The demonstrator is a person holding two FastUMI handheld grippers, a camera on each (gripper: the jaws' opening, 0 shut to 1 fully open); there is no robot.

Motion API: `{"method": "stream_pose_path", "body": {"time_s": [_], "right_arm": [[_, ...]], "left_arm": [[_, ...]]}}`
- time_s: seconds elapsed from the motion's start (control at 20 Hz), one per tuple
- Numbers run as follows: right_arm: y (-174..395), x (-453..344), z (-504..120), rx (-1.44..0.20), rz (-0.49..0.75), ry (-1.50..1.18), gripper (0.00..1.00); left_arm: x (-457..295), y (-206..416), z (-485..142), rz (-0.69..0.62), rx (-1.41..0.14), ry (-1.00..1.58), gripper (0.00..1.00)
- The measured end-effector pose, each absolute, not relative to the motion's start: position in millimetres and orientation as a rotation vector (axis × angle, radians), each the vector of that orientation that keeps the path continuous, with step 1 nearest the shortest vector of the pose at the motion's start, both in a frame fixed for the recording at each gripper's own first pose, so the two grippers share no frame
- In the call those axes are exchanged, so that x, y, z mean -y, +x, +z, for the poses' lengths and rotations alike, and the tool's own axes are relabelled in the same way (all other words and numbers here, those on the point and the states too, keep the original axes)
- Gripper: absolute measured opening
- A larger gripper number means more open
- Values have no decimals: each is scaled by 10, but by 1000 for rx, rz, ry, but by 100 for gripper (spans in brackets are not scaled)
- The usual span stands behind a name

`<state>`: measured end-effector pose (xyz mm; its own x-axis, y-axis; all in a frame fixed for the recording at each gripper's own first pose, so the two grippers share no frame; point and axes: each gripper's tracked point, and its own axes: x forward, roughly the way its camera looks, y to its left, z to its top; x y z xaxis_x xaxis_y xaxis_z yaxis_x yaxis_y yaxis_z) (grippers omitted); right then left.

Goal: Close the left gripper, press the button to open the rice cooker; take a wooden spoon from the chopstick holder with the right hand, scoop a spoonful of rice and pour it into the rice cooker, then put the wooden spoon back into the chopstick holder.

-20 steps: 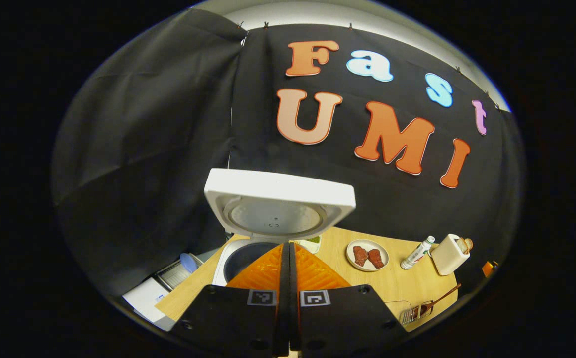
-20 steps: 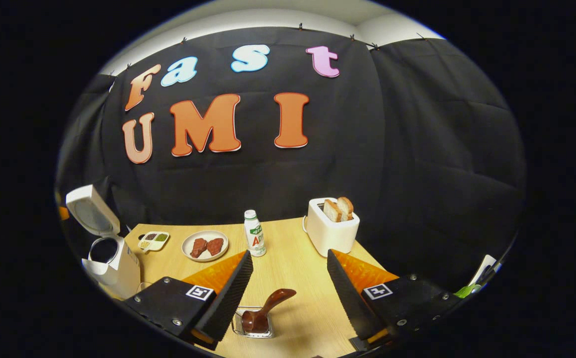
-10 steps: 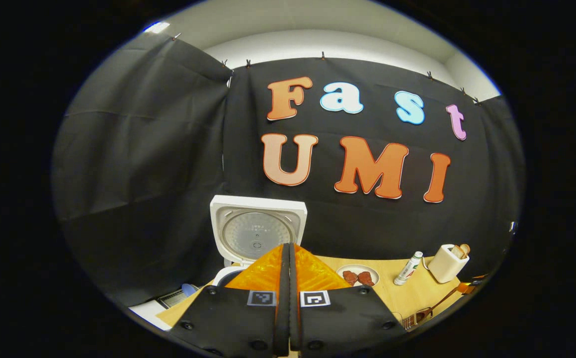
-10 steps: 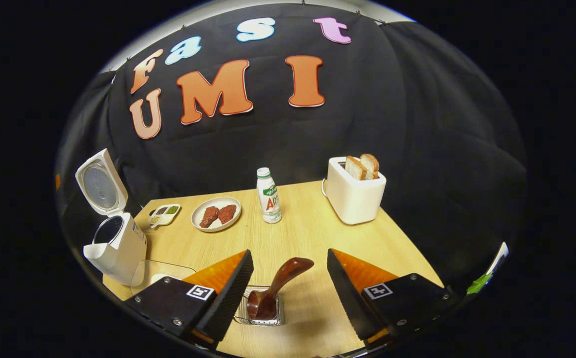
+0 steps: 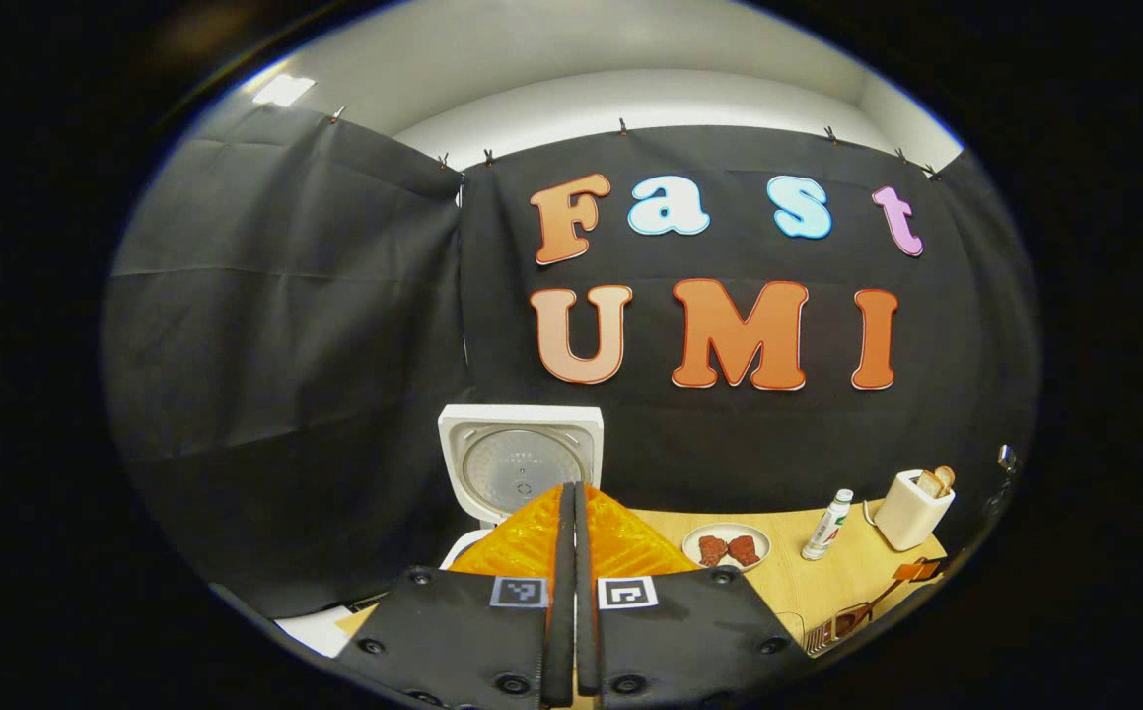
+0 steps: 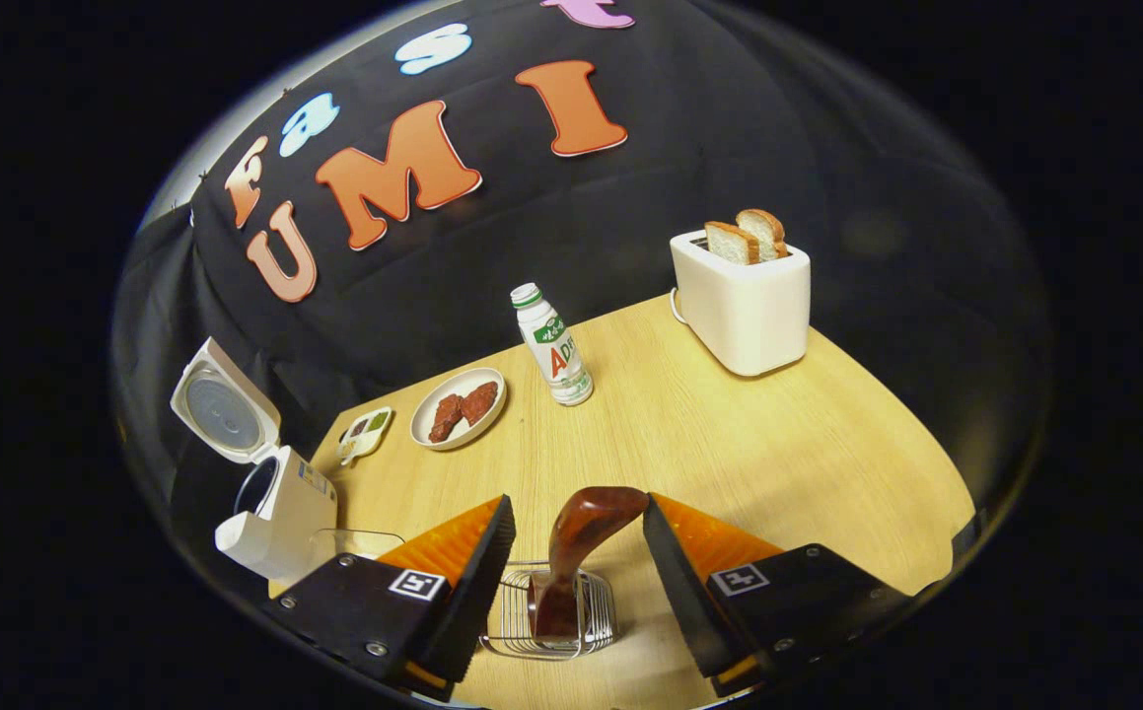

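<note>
Two grippers: the right gripper (image 6: 571, 523) has dropped closer since a second ago, its fingers spread wide on either side of the spoon handle, not touching it; the left gripper (image 5: 572, 513) has pulled back from the cooker, fingers pressed together on nothing.
Wooden spoon (image 6: 571, 552): dark, glossy, rounded handle end, standing tilted in the chopstick holder (image 6: 551, 616), now larger in the right gripper view.
Chopstick holder: open wire basket on the table (image 6: 778, 434), pale wood grain.
Rice cooker (image 6: 275, 503): white, boxy, lid (image 5: 520, 463) upright, showing a round dimpled metal inner plate; smaller in the left gripper view than before.
Farther: plate (image 6: 459, 407) with reddish pieces, bottle (image 6: 553, 345), white toaster (image 6: 744, 296) with two slices.
</note>
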<state>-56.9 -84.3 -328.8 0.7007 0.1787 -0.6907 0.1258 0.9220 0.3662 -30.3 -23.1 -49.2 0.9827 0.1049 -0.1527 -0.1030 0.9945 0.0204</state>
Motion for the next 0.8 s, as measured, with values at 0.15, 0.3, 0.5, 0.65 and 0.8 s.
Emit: {"method": "stream_pose_path", "body": {"time_s": [0.15, 0.3, 0.5, 0.65, 0.8], "right_arm": [[-601, 814, -3411, -809, 43, 448, 67], [-594, 722, -3326, -771, 75, 561, 38], [-613, 626, -3303, -758, 65, 594, 23], [-634, 582, -3120, -734, 49, 590, 18], [-606, 531, -2790, -688, 20, 556, 17]], "left_arm": [[372, -376, -482, 115, -155, -18, 5], [498, -381, -459, 101, -158, -16, 25], [624, -306, -532, 63, -174, -22, 44], [609, -214, -593, 18, -176, -28, 64], [476, -136, -637, -22, -182, -24, 64]]}}
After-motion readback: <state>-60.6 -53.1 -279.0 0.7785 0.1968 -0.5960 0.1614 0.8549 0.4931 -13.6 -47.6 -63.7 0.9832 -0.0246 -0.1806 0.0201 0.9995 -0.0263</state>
